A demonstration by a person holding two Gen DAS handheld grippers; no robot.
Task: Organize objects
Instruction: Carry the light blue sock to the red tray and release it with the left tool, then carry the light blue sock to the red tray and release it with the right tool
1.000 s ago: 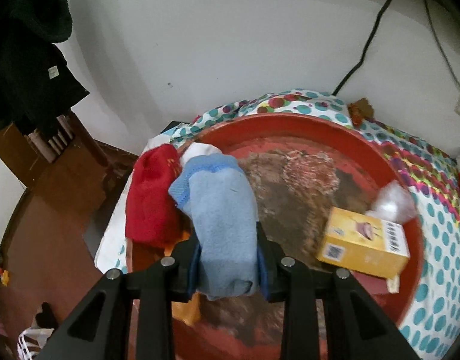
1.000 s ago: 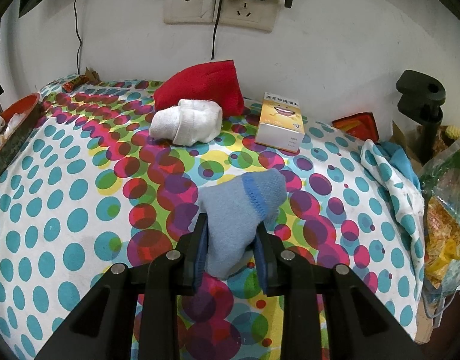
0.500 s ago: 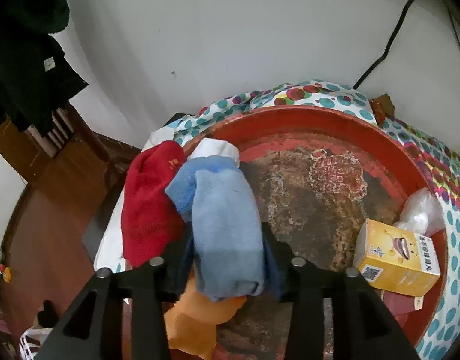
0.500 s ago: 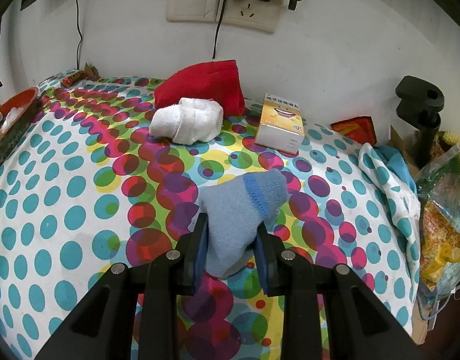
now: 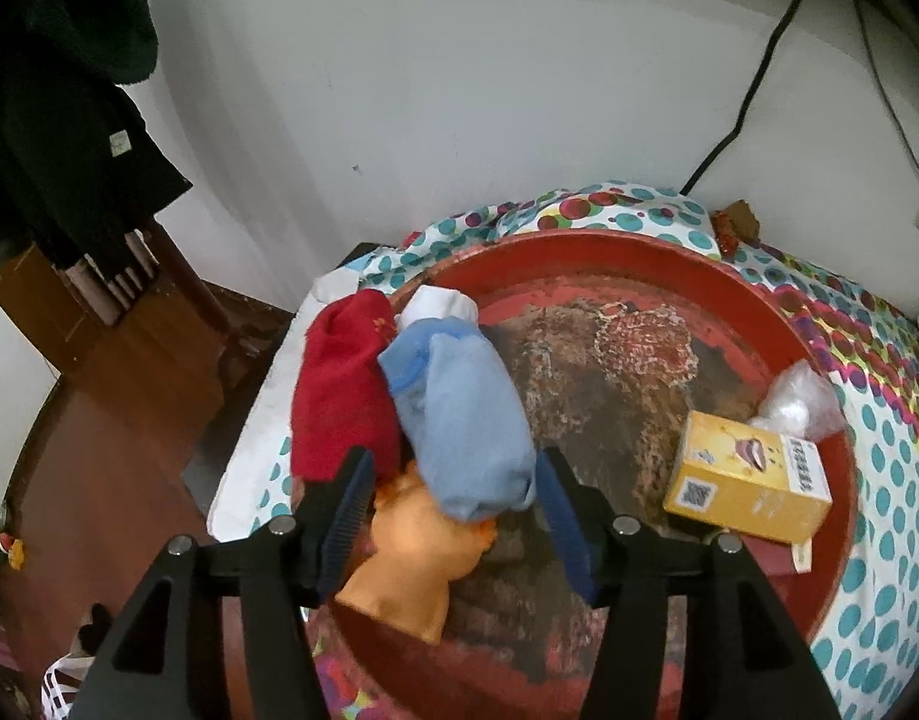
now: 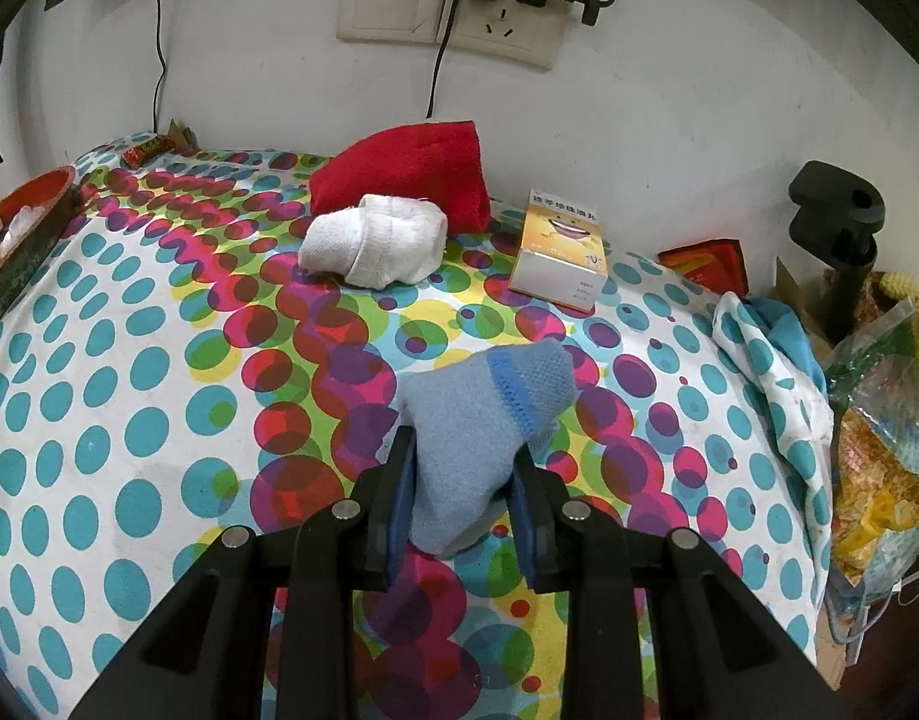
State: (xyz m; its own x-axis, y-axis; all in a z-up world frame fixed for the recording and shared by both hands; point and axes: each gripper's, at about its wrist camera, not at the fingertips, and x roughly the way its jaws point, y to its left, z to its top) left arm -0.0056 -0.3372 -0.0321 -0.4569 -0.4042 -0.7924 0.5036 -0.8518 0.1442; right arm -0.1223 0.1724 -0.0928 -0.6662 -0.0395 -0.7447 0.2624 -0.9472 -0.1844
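Blue sock dropped in red tray; my left claw was just opening; right claw gripped its sock, traybound next.

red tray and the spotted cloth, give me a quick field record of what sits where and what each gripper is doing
left gripper: jaws just opened, pads clear of the blue sock between them
red tray: blue sock on red sock, white sock, orange item; yellow box; plastic bag
right gripper: shut on second blue sock
spotted cloth: red cloth, white sock roll, small box
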